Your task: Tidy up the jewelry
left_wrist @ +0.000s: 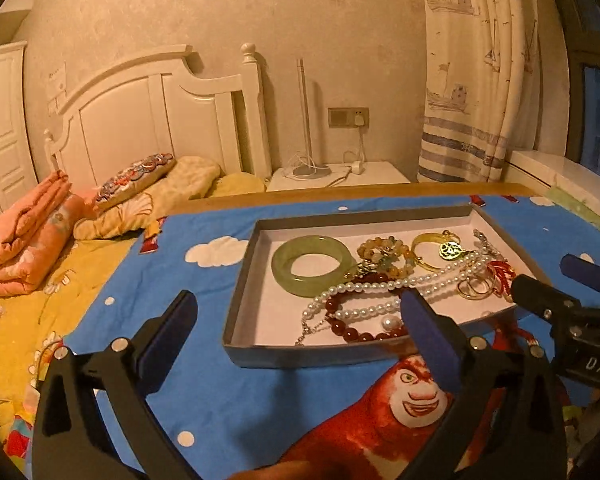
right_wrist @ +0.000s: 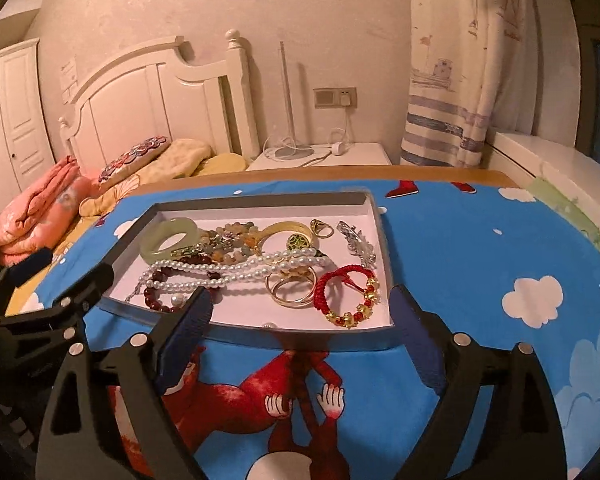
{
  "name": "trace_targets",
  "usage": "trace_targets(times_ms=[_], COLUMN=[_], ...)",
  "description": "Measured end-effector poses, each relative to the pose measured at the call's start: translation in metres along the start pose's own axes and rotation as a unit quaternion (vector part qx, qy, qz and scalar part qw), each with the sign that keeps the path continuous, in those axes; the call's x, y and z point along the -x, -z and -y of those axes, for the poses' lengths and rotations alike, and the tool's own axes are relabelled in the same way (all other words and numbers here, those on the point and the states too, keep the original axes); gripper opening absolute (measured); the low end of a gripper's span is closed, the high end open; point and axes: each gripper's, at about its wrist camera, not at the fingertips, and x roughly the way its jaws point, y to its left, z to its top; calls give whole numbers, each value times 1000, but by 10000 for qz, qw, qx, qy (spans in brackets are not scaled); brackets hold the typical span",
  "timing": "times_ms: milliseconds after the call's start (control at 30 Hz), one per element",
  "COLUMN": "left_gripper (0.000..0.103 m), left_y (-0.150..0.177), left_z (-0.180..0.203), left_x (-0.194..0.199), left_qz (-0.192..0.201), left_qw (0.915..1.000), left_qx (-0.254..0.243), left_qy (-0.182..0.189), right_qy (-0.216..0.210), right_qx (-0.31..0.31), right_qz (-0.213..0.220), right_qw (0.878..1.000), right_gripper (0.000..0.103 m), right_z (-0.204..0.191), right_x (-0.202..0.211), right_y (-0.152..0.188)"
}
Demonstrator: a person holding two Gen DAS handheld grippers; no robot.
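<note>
White capital letters "DAS" stand on the black plastic body of the right gripper [left_wrist: 572, 280], seen at the right edge of the left wrist view; the word is cut off by the frame. A pale paper notice on the plastered wall beside the white headboard is too small to read.

This is a bedroom in a home. A bed with a white wooden headboard [left_wrist: 148, 120] carries a folded pink quilt [left_wrist: 24, 236] and pillows [left_wrist: 134, 178], with a white nightstand [left_wrist: 340, 176] beside it and a white wardrobe [left_wrist: 2, 128] at the far left. A ship-printed curtain [left_wrist: 472, 72] hangs by the window [left_wrist: 598, 116], and a charger [left_wrist: 359, 121] is plugged into the wall socket.
</note>
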Motion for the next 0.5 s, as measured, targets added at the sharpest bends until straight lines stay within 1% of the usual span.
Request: trace_targets(times_ms=[133, 500], left_gripper=[101, 101], left_y=[1, 3], left_z=[1, 1], left_x=[-1, -3], left_qz=[-31, -83], left_qw=[10000, 9999], left_qx=[-10, 40], left_qy=[63, 103], right_qy=[55, 175], right_qx=[-1, 233], right_qz=[6, 115], right_qw=[10000, 9995], right_gripper=[86, 86], right_z=[0, -9], right_x=[0, 4], right_y=[1, 1])
